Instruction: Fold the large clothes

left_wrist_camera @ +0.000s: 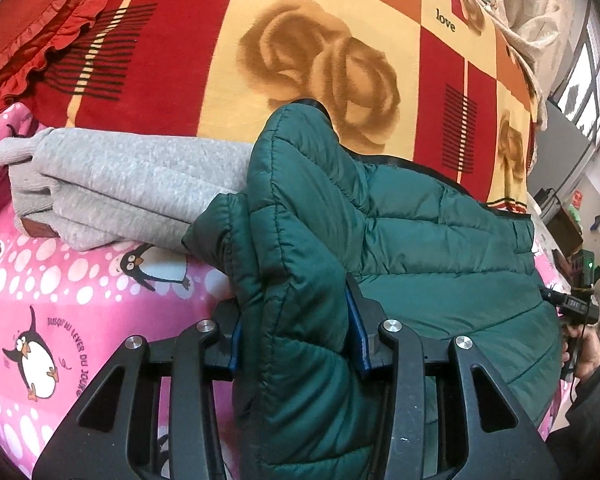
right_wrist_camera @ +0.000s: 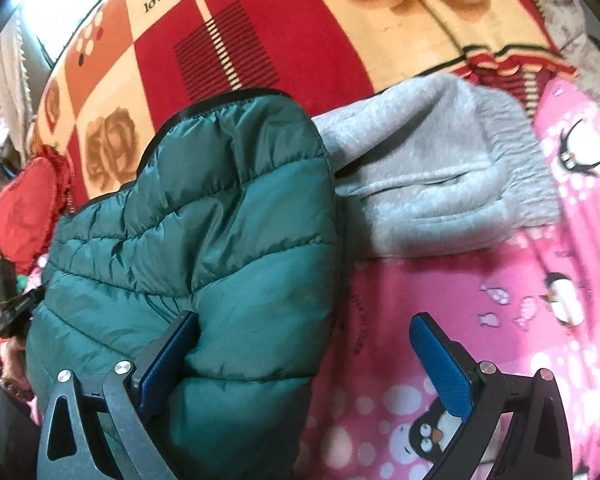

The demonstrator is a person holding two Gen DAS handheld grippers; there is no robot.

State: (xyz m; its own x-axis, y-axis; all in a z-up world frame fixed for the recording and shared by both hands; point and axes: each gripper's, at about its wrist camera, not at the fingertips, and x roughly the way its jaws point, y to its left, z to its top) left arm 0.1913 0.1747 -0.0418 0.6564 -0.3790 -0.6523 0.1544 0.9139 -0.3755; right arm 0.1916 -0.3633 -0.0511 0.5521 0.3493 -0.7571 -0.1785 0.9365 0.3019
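Observation:
A dark green quilted puffer jacket (left_wrist_camera: 420,240) lies bunched on the pink penguin-print sheet (left_wrist_camera: 60,300). My left gripper (left_wrist_camera: 296,320) is shut on a thick fold of the jacket, with the blue pads pressed on both sides. In the right wrist view the jacket (right_wrist_camera: 204,232) fills the left half. My right gripper (right_wrist_camera: 304,344) is open; its left finger (right_wrist_camera: 172,344) touches the jacket's edge and its right finger (right_wrist_camera: 440,364) hangs over the sheet (right_wrist_camera: 500,280).
A folded grey sweatshirt (left_wrist_camera: 120,188) lies on the sheet beside the jacket, also in the right wrist view (right_wrist_camera: 440,176). A red and yellow rose blanket (left_wrist_camera: 300,40) covers the far side. A red frilled cushion (left_wrist_camera: 32,20) sits at the far left.

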